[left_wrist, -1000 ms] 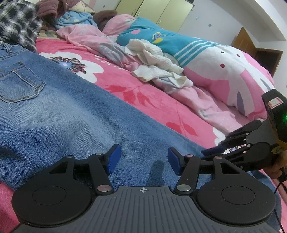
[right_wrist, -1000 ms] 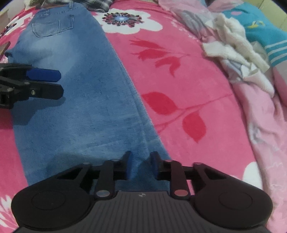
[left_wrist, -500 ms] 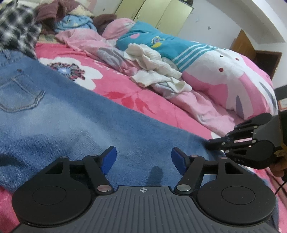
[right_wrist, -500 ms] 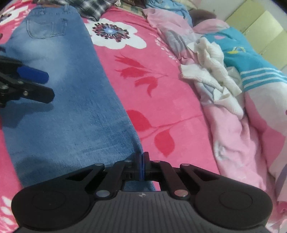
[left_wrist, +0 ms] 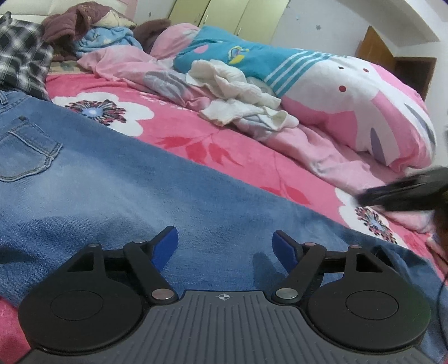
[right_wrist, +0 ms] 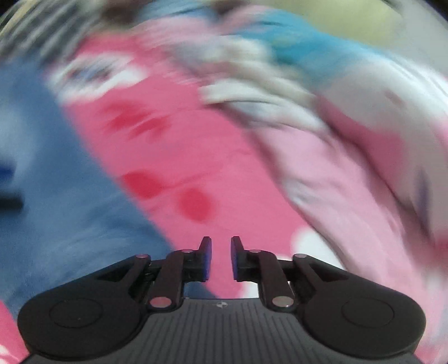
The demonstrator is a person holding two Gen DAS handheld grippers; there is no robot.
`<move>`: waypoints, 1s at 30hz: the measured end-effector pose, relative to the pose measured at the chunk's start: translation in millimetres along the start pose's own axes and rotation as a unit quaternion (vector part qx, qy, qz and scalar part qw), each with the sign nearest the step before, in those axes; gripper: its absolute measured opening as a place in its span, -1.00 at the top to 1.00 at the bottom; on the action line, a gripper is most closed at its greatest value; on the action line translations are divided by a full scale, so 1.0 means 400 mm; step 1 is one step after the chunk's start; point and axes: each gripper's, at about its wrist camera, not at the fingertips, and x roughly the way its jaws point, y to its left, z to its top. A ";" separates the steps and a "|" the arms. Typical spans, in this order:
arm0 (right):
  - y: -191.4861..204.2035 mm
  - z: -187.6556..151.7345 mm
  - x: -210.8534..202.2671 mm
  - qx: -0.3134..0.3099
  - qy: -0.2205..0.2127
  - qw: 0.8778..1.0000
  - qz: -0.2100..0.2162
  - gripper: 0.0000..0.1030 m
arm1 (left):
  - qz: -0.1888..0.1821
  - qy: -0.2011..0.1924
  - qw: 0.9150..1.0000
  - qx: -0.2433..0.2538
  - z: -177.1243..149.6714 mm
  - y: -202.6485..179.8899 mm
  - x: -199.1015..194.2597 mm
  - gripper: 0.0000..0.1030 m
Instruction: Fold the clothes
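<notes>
- Jeans [left_wrist: 117, 179]: faded blue denim, laid flat along the bed, pale worn patches down the middle, darker at the edges. Stitched back pocket [left_wrist: 26, 151] facing up at left of the left wrist view, seams doubled.
- Weave looks coarse, slightly fuzzy; cloth lies mostly smooth, with only soft ripples.
- Jeans sit on a hot-pink fleece blanket [left_wrist: 224, 145], plush nap, printed with red leaf sprigs and big white flowers with dark centres.
- Left gripper [left_wrist: 225, 246]: low over the denim, blue pads wide apart, jaws have just been opening, nothing between them; released.
- Right gripper [right_wrist: 221, 259]: narrow gap between the pads, jaws have just been opening, nothing caught in the gap; released. It hangs over the pink blanket, just beside the jeans' long edge [right_wrist: 156, 238]. In the left wrist view it shows only as a dark smear at right.
- Right wrist view heavily motion-blurred; only colour masses readable.
- Behind the jeans: crumpled cream cloth [left_wrist: 238, 92], soft and thin, heaped on a rumpled pale-pink sheet [left_wrist: 313, 151].
- Puffy quilt [left_wrist: 322, 81], teal with white stripes into pink and white, rolled along the far side.
- Plaid shirt [left_wrist: 22, 58], black and white check, at the jeans' waist end; brown fuzzy garment [left_wrist: 67, 19] beyond it.
- Yellow-green cupboard doors [left_wrist: 232, 14] at the back wall.
</notes>
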 end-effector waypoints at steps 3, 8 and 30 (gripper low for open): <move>-0.102 -0.083 -0.102 0.123 0.002 0.992 0.002 0.15 | 0.000 0.000 1.000 0.001 0.000 -0.001 0.001 -0.49; -0.170 -0.293 -0.259 0.279 0.018 0.960 0.003 -0.34 | 0.000 0.000 1.000 0.001 -0.001 -0.001 0.002 -0.50; -0.196 -0.372 -0.447 0.045 0.056 0.983 -0.168 0.97 | -0.004 -0.001 1.000 -0.002 -0.001 0.001 0.002 -0.51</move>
